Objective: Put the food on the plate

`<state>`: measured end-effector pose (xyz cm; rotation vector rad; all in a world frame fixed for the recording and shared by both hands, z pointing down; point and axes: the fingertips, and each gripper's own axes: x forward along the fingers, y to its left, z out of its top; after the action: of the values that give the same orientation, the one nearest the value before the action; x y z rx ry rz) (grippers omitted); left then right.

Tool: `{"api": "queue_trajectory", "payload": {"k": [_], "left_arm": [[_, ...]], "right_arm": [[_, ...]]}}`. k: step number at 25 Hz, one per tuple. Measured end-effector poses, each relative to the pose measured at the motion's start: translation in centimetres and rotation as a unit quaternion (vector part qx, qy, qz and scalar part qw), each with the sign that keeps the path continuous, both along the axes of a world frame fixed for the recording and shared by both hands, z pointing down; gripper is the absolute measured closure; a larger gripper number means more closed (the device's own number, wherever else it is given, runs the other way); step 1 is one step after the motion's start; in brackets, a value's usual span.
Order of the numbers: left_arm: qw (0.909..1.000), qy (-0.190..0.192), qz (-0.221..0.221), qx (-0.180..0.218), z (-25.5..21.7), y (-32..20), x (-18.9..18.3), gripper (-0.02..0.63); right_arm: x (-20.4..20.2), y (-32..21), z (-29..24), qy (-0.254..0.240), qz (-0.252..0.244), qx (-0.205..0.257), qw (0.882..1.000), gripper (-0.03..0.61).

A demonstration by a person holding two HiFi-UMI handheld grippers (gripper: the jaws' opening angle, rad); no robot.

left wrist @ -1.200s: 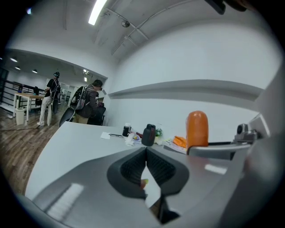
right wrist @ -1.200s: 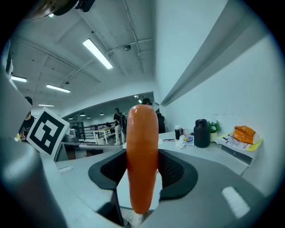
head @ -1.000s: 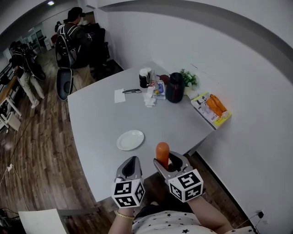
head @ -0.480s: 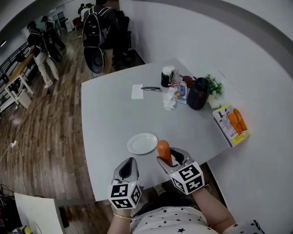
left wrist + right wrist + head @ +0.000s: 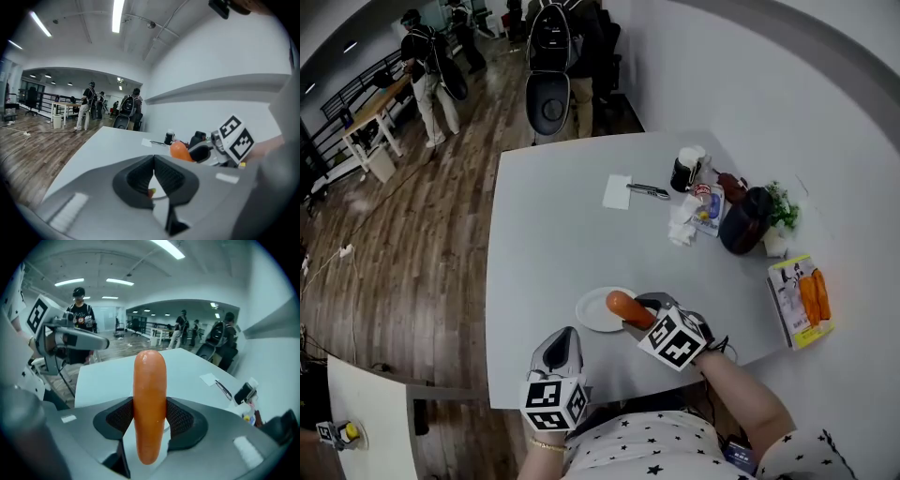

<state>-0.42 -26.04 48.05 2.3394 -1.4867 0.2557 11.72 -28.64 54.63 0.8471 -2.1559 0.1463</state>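
Note:
An orange sausage stands upright between the pads of my right gripper, which is shut on it. In the head view the right gripper holds the sausage over the right part of a small white plate near the table's front edge. My left gripper hangs at the front edge, left of the plate, jaws together and empty. From the left gripper view, the left gripper looks across the table to the sausage and the right gripper.
At the grey table's far right stand a dark jug, a cup, tissues, a small plant and a paper with a pen. A food package lies at the right edge. People and chairs stand beyond the table.
The right gripper has carried the sausage left and forward, from beside the plate to over its right part. The view has shifted. The left gripper has stayed at the front edge.

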Motion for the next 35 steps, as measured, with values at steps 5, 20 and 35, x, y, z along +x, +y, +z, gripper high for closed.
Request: {"api": "queue_trajectory", "payload": {"k": [5,20,35], "left_arm": [[0.9995,-0.012,-0.028,-0.009,0.5,-0.2,-0.9,0.606],[0.9966,-0.024,-0.071,-0.034,2.0,0.2,-2.7,0.606],[0.9974,-0.021,-0.060,-0.033,2.0,-0.2,-2.4,0.606]], "right_arm": [[-1.8,-2.1,3.8,0.103,-0.111,-0.038,0.988,0.364],[-6.0,-4.6,12.0,0.295,-0.270,-0.110,0.910,0.364],[-6.2,-4.9,12.0,0.294,-0.284,-0.092,0.908,0.349]]}}
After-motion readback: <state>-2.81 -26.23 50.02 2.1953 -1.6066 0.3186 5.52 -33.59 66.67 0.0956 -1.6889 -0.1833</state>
